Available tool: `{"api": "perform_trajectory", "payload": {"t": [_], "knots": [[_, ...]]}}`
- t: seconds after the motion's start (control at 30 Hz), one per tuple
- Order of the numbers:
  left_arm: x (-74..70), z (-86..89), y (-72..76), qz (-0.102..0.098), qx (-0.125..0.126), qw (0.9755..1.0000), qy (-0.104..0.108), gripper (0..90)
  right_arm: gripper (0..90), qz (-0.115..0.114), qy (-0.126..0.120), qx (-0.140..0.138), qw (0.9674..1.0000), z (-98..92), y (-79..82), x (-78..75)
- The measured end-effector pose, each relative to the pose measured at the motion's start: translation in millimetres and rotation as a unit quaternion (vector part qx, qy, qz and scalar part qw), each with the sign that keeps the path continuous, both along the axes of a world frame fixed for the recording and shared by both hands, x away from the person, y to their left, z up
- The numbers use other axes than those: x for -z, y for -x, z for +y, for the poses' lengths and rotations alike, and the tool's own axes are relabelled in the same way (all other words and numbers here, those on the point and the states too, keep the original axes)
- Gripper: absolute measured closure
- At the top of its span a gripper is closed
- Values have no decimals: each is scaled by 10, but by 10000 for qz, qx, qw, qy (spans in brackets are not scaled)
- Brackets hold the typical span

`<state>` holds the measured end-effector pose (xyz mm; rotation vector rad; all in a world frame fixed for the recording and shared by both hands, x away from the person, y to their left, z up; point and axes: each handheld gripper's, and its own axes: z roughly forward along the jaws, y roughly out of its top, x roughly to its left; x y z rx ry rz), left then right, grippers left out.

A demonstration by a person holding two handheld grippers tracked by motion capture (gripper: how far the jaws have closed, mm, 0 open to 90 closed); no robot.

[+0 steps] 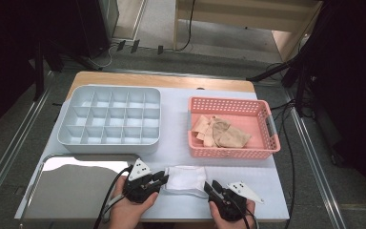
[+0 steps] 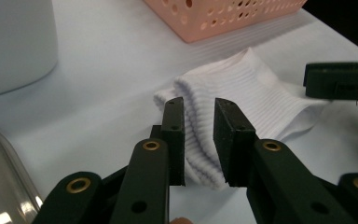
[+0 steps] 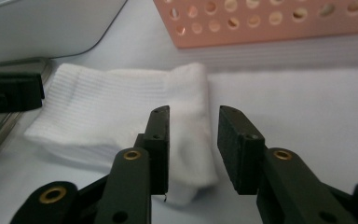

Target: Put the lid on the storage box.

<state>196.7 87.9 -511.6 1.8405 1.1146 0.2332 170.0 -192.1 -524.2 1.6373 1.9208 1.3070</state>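
- Plainly, the left gripper (image 2: 199,140) has its jaws parted by a narrow gap, with the ribbed edge of the white sock (image 2: 242,107) lying between them; the pads stand just off the cloth on either side, so the hold reads as released rather than clamped.
- The right gripper (image 3: 193,147) has its jaws somewhat wider apart, set astride the folded end of the white sock (image 3: 121,107); the fabric sits between the pads without being pinched.
- From the high view, the left gripper (image 1: 164,180) sits at the sock's 9 o'clock side and the right gripper (image 1: 210,187) at about its 4 o'clock, both tips touching or just beside the cloth.
- The white sock (image 1: 187,179) lies flat on the pale table cover (image 1: 174,119), near the front edge, folded into a short, thick rectangle with a ribbed cuff and a smoother, rounded end.
- At the sock's 1 o'clock stands the pink basket (image 1: 231,150), holding crumpled beige socks (image 1: 221,132).
- At its 11 o'clock is the grey divided tray (image 1: 109,143), its compartments bare.
- At its 9 o'clock, beyond the left gripper, lies the shiny metal tray (image 1: 76,186).
- In the left gripper view the other gripper's black jaw shows at 3 o'clock, just beside the sock's far edge.
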Motion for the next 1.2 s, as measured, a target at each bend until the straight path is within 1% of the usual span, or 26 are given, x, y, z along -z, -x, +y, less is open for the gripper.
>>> {"api": "perform_trajectory", "payload": {"t": [0.07,0.1,0.13,0.2,0.23,0.27,0.37,0.4,0.47,0.5,0.53,0.57,0.63,0.7,0.73,0.77,0.83,0.9,0.93,1.0,1.13,1.2], "knots": [[-29,-21,17,-58,-13,10000,30,729,615,40,-82,69,9999,-37,43,23],[-48,-45,29,-75,6,10000,48,728,606,51,-69,69,9999,-43,50,37],[-56,-56,33,-86,21,10000,39,729,603,130,11,72,9999,-31,56,66],[-71,-96,34,-78,79,9999,70,733,603,150,74,55,9998,-18,54,91],[-76,-108,32,-91,107,9999,43,738,608,165,123,71,9998,-5,55,98],[-80,-129,29,-79,149,9998,73,743,610,152,167,83,9997,3,58,100],[-84,-216,37,-89,212,9997,39,763,619,73,361,140,9992,46,83,105],[-77,-271,44,-103,231,9997,-39,764,618,20,446,134,9989,62,90,108],[-55,-364,47,-69,307,9995,-82,773,625,-5,499,149,9986,84,104,109],[-41,-429,47,-45,360,9992,-170,782,639,3,486,168,9987,87,108,110],[-23,-491,34,-32,340,9991,-247,794,659,-16,428,160,9990,88,110,118],[-10,-519,19,7,322,9992,-237,805,666,-14,376,157,9992,91,115,126],[19,-571,-24,65,270,9992,-301,824,677,-16,354,165,9992,91,122,130],[63,-624,-68,81,232,9985,-484,830,675,-25,317,151,9994,87,125,134],[95,-648,-85,95,270,9978,-606,832,671,-9,280,159,9995,82,127,134],[118,-662,-87,81,248,9972,-696,839,666,16,208,161,9997,75,131,134],[127,-673,-83,26,245,9969,-749,849,656,35,114,164,9998,65,143,140],[127,-672,-89,75,241,9969,-742,856,646,15,131,149,9998,71,152,142],[132,-670,-92,65,222,9970,-733,862,646,12,147,150,9998,79,157,142],[137,-659,-95,69,262,9970,-724,874,657,0,181,174,9997,91,161,142],[149,-646,-102,110,234,9976,-640,882,710,48,122,211,9997,98,170,144],[154,-648,-102,96,224,9978,-619,887,761,82,65,193,9998,85,168,146]]}}
